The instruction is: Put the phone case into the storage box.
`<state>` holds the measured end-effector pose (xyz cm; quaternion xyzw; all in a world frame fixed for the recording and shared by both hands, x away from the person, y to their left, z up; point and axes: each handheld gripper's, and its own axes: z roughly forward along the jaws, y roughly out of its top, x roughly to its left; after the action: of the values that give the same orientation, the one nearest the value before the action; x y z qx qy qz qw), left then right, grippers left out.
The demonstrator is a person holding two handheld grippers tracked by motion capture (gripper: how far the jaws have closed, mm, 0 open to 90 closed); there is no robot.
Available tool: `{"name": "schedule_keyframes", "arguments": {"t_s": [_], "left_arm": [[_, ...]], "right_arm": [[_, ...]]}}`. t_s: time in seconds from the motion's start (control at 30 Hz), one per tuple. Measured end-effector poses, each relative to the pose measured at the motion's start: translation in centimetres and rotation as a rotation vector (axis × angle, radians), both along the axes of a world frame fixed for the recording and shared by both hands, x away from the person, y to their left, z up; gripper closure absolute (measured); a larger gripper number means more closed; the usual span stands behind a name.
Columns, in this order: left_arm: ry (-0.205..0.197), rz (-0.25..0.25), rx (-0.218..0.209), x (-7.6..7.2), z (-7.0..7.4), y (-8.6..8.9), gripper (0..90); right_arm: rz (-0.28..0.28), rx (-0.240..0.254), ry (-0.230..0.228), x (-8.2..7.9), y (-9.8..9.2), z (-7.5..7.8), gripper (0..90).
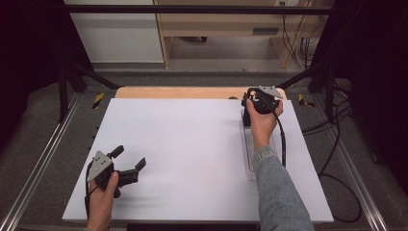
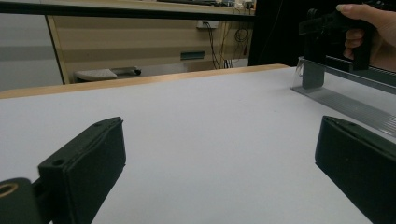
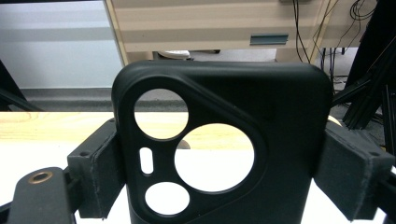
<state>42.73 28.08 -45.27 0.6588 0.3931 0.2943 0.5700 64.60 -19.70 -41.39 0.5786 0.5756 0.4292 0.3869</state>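
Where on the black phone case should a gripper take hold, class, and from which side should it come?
Grip the black phone case across its two long side edges, below the camera cut-outs, as the right gripper does now, jaws closed on both sides. The case stands upright in a clear rack, so coming from above seems best. The holed corner panel gives little flat surface.

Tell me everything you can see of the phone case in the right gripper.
The phone case is matte black and looks like soft plastic or rubber. A raised camera panel holds three round cutouts and one small slot, all open, so no phone is inside. It stands upright, clamped by its side edges between the jaws of the right gripper, at the table's far right, over a clear tray.
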Motion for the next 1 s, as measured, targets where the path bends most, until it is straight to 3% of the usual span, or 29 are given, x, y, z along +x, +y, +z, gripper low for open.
{"name": "schedule_keyframes", "arguments": {"t_s": [1.0], "left_arm": [[-0.002,-0.002,0.002,0.00,0.00,0.02,1.9]], "right_arm": [[0.015,-0.021,-0.004,-0.09,0.49,-0.26,13.3]]}}
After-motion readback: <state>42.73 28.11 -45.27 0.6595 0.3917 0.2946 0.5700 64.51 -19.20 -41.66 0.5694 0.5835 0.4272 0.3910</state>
